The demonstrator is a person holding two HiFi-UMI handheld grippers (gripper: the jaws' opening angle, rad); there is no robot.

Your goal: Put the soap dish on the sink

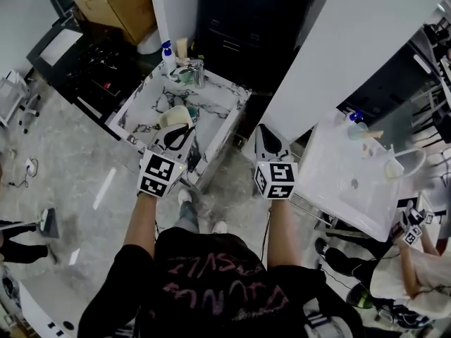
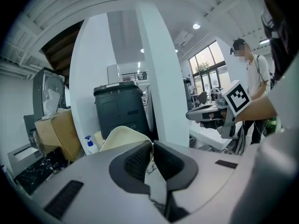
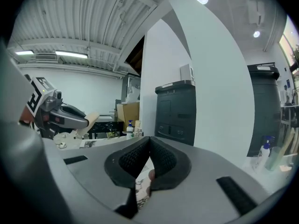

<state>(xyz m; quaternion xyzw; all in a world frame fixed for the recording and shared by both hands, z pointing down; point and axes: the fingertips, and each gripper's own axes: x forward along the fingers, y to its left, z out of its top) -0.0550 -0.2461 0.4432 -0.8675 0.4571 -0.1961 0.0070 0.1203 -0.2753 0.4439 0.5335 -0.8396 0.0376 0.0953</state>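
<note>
The soap dish is a cream oval shell. My left gripper is shut on its near rim and holds it above the front part of the marble-patterned sink. In the left gripper view the dish stands up from between the closed jaws of that gripper. My right gripper hovers past the sink's right edge, over the floor. Its own view shows the right gripper with jaws shut together and nothing between them; the left gripper and the dish appear at the left.
A chrome faucet, a blue-capped pump bottle and small items stand at the sink's back edge. A dark cabinet rises behind it. A second white sink lies to the right, with another person beside it. A cardboard box sits at back left.
</note>
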